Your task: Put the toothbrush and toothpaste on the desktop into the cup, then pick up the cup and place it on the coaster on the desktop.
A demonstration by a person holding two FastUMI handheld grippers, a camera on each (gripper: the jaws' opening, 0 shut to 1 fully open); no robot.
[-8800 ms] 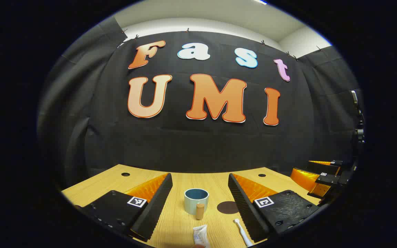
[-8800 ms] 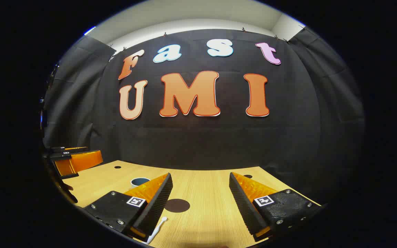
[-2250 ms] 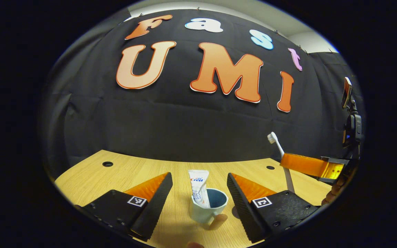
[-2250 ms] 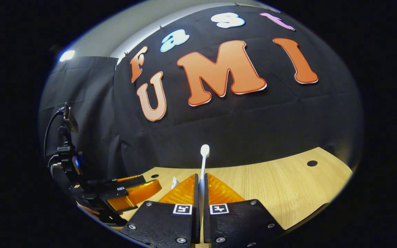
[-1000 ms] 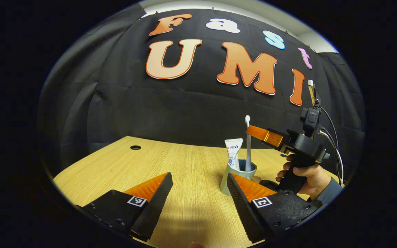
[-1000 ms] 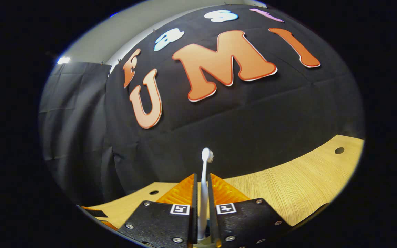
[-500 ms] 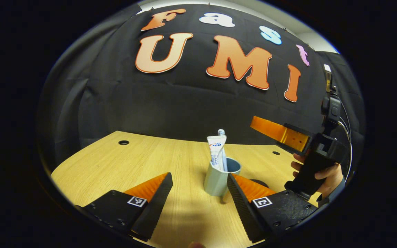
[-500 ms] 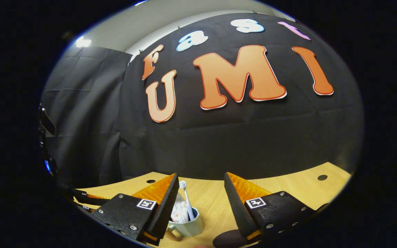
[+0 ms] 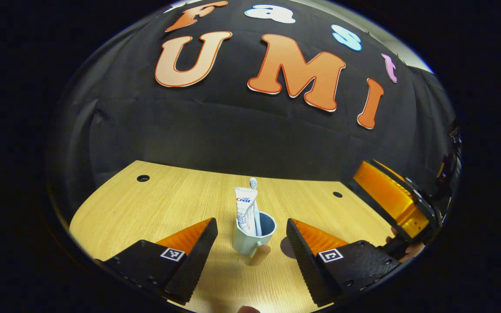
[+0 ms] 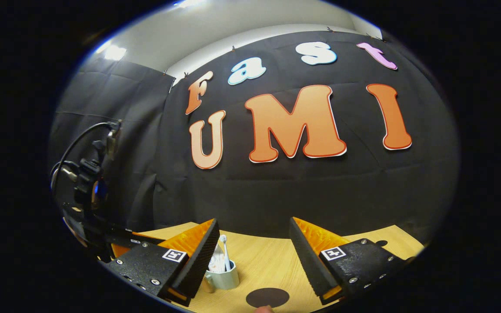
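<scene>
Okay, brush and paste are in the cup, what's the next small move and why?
Probably ease the open left gripper forward around the cup: toothbrush and toothpaste already stand in it, and it sits beside the coaster, not on it.

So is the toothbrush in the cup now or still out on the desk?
In the cup. The toothbrush stands upright in the cup beside the toothpaste, its head above the rim; no gripper holds it.
</scene>
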